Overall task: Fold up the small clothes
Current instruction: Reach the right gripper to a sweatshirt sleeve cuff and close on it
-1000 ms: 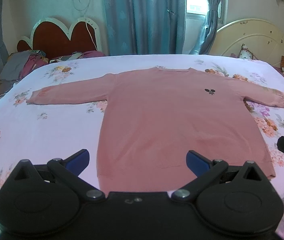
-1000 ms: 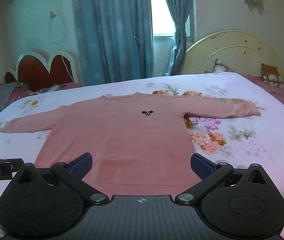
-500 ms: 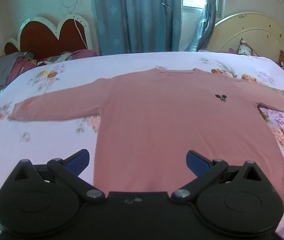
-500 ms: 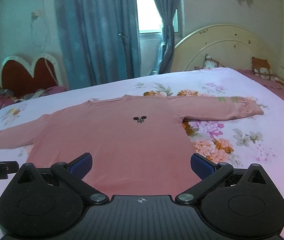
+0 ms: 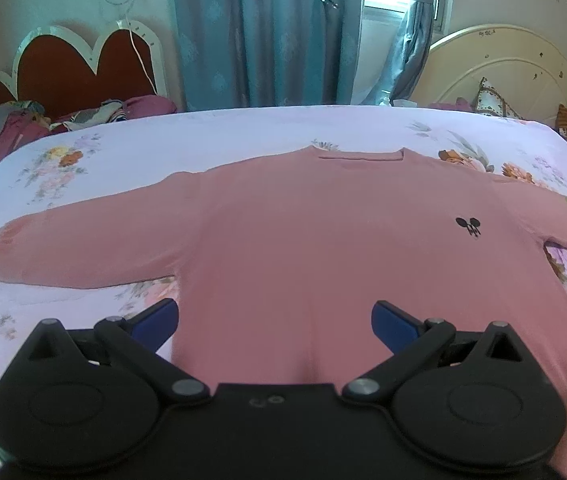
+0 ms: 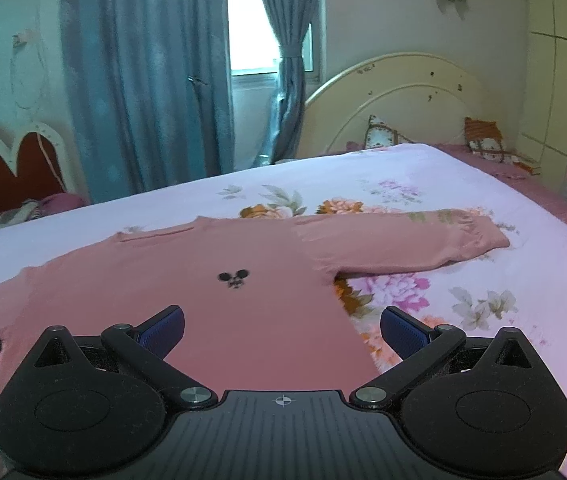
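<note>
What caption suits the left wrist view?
Open left gripper above a pink sweater spread flat, sleeves out, on a floral bedsheet.

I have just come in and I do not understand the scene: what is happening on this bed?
A person holds two grippers over a pink long-sleeved sweater spread flat on the floral bedsheet, sleeves out to both sides. The left gripper and right gripper both have jaws wide open and hold nothing. No fold is made yet.
</note>
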The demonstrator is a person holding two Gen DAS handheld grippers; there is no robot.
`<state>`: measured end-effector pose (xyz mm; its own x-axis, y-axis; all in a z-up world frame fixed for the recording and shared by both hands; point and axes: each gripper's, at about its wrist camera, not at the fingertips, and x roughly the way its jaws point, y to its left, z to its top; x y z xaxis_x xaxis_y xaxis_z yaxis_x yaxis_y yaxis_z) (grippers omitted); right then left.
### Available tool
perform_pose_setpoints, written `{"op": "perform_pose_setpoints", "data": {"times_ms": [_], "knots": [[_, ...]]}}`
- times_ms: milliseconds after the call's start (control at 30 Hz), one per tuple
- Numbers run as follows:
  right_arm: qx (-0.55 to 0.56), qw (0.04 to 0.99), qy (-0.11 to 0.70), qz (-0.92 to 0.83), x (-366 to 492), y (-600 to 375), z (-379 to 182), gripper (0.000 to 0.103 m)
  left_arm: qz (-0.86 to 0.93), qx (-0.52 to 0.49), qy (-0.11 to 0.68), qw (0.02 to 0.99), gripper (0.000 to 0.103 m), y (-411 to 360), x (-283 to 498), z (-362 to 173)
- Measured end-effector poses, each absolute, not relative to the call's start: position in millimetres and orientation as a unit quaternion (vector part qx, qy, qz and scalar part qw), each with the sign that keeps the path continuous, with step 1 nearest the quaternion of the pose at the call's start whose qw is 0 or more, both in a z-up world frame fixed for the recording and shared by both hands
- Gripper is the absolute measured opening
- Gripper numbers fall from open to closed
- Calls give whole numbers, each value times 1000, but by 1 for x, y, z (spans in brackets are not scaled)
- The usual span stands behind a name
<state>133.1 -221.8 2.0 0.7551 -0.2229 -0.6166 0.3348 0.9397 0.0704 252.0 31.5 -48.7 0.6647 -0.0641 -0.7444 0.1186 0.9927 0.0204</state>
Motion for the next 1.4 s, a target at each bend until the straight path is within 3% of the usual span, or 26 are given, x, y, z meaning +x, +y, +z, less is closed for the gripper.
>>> {"op": "perform_pose_setpoints", "data": {"times_ms": [633,667,700,767,1200,1300,1333,1400], "knots": [[134,911,335,-201,217,-417,-60,102,-45,32,414,909,102,-71,336,-93],[135,908,336,-209,220,-429,-64,101,-46,32,417,907,102,-78,340,-97],[136,906,339,-216,222,-440,-67,85,-47,33,420,906,102,-85,344,-100],[148,896,351,-229,229,-467,-77,72,-49,35,424,904,102,-98,351,-107],[218,840,369,-332,245,-593,-132,72,-64,54,434,897,86,-131,377,-134],[231,833,365,-346,247,-612,-140,71,-63,58,439,894,78,-129,381,-137],[234,832,361,-350,249,-617,-143,68,-62,57,442,893,76,-128,383,-138],[228,832,357,-359,252,-622,-143,53,-63,52,447,891,73,-125,387,-140]]}}
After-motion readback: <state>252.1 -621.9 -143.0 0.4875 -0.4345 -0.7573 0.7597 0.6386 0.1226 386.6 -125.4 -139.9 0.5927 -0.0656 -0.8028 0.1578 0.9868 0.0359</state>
